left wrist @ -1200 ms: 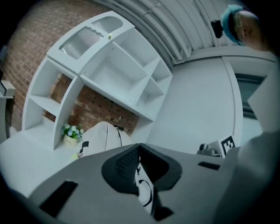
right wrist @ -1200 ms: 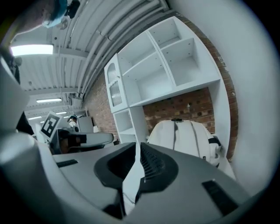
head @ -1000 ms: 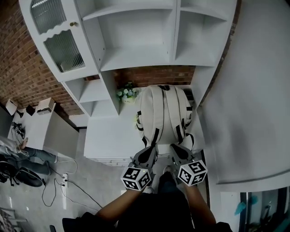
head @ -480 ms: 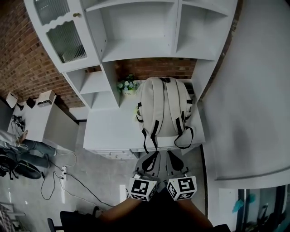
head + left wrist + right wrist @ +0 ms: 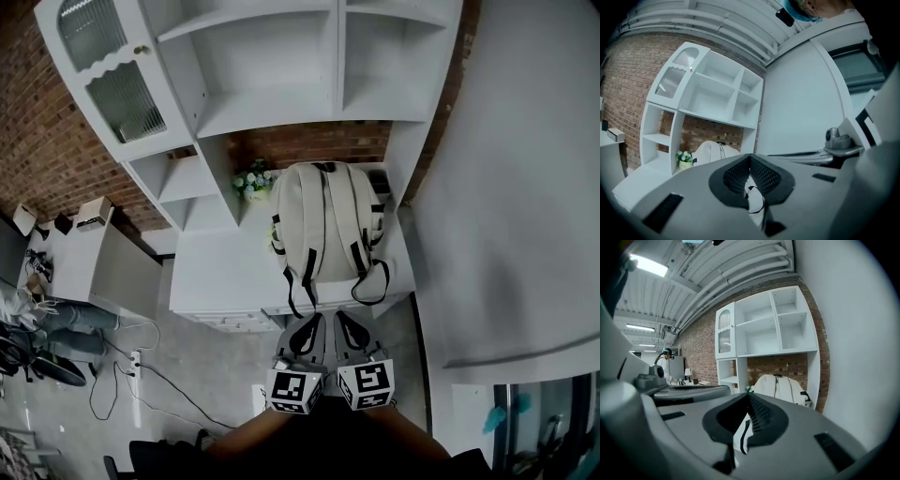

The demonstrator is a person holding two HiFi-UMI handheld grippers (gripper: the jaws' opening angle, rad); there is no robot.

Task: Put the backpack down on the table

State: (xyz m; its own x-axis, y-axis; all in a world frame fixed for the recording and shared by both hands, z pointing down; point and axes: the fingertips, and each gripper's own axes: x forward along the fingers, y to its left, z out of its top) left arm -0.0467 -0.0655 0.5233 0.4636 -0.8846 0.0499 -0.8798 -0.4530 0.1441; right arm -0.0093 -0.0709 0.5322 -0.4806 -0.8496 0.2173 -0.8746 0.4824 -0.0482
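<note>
Though rounded, cream fabric backpack point(image 5: 326, 225) (black-trimmed).

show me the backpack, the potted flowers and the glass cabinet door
backpack point(image 5: 326, 220), head view, back panel between the straps
potted flowers point(image 5: 251, 180), head view, the blossoms
glass cabinet door point(image 5: 127, 101), head view, lower ribbed pane

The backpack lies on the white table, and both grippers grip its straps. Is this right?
No. The backpack lies on the white table, but the left gripper and right gripper are shut on nothing, away from its straps, as the head view shows.
</note>
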